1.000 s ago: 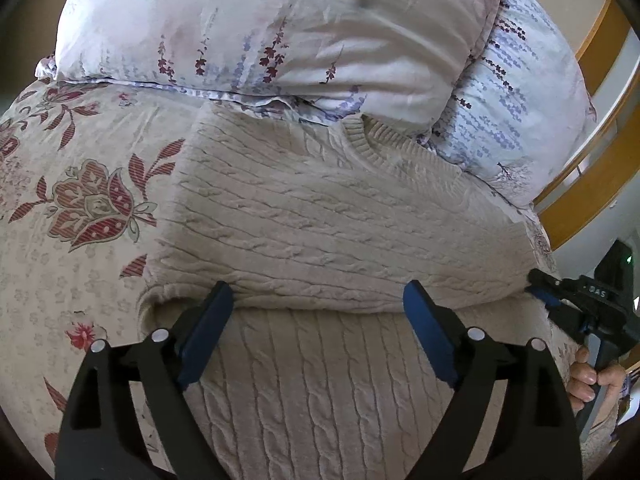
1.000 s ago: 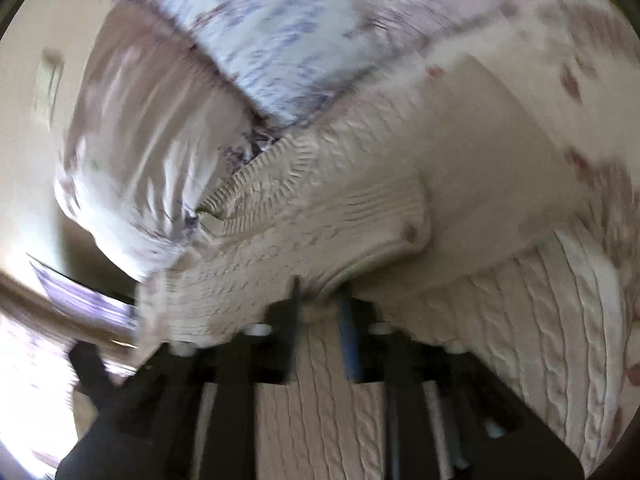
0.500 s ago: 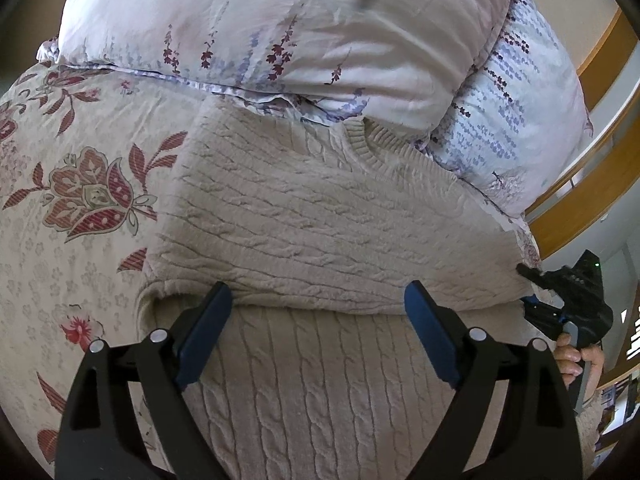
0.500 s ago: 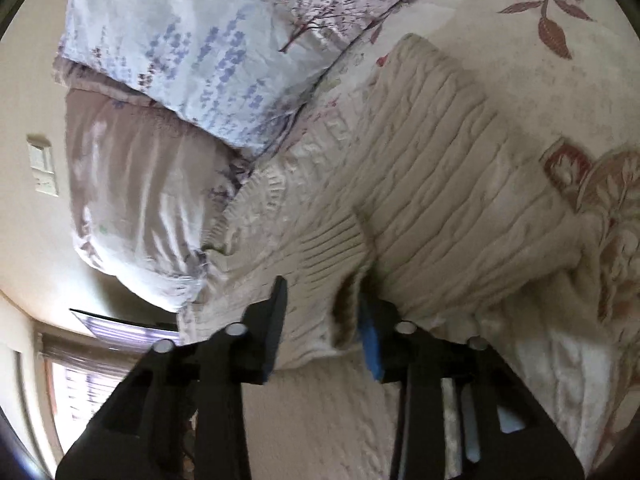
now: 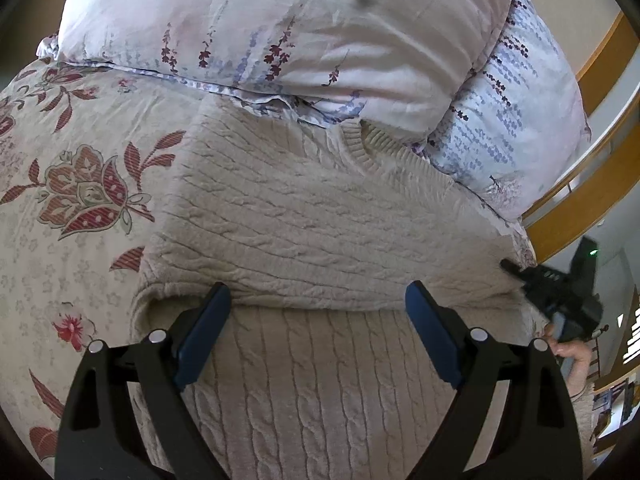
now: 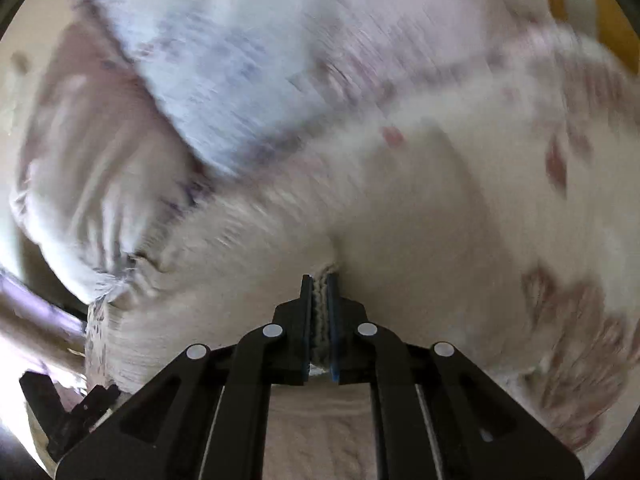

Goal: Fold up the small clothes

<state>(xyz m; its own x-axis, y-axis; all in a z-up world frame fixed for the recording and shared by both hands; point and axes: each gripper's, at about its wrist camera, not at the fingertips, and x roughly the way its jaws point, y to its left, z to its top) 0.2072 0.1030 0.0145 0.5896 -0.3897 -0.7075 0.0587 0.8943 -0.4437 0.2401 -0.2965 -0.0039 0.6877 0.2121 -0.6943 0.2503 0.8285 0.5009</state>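
Observation:
A beige cable-knit sweater (image 5: 312, 220) lies on the bed, its sleeves folded across the chest in a band just ahead of my left gripper (image 5: 318, 300). That gripper hovers over the sweater's lower body, open wide, nothing between its blue pads. In the left wrist view my right gripper (image 5: 508, 266) comes in from the right at the sweater's right edge, a hand behind it. The right wrist view is blurred by motion; my right gripper (image 6: 320, 280) is shut on a fold of the sweater (image 6: 400, 208), with knit bunched between the pads.
Two floral pillows (image 5: 320, 32) lie stacked at the sweater's collar. A flowered bedspread (image 5: 72, 200) spreads to the left. A wooden bed rail (image 5: 588, 208) runs along the right edge of the bed.
My right gripper has closed from partly open onto the sweater's edge and shifted a little. The left gripper has kept still and open.

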